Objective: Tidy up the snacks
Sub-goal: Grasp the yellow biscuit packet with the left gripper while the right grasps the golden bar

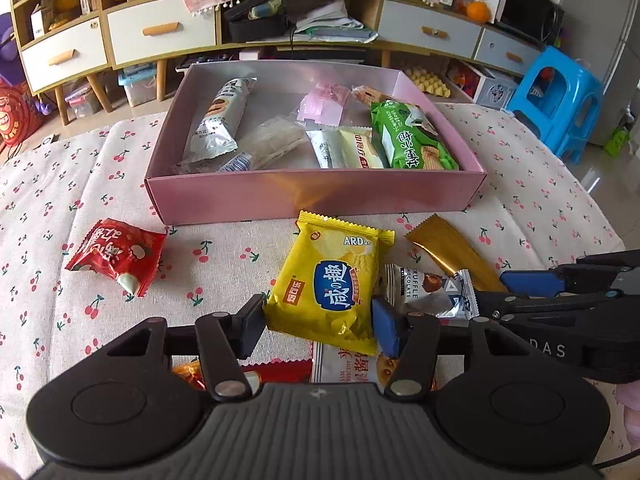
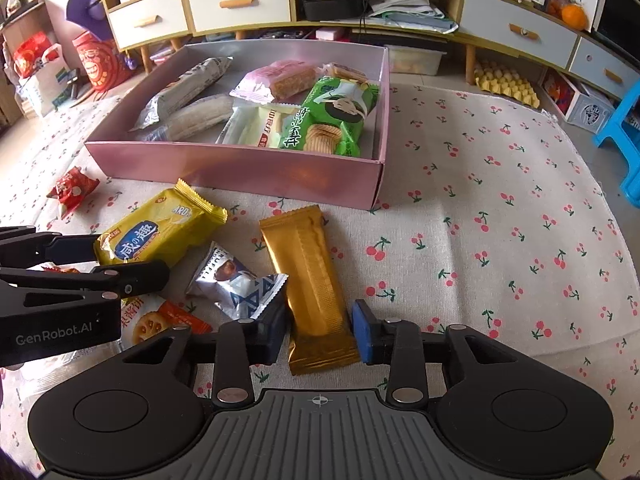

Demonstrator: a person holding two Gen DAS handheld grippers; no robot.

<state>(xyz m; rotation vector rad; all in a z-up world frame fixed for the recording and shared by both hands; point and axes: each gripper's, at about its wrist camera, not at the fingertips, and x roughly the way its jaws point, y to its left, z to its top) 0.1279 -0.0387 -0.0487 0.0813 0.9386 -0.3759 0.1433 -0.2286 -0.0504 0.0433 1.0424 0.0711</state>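
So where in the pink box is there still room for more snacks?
The pink box has bare floor in its middle, between the grey-white pack and the pink pack, and along its far wall. The right side is crowded: the green pack lies over the cream pack.

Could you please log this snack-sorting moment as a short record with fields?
container: open pink cardboard box, several snack packets inside
left tongs: astride the yellow biscuit packet, grip not confirmed
right tongs: open, astride the gold foil bar
loose on cloth: silver truffle chocolate packet, red candy packet
surface: cherry-print tablecloth
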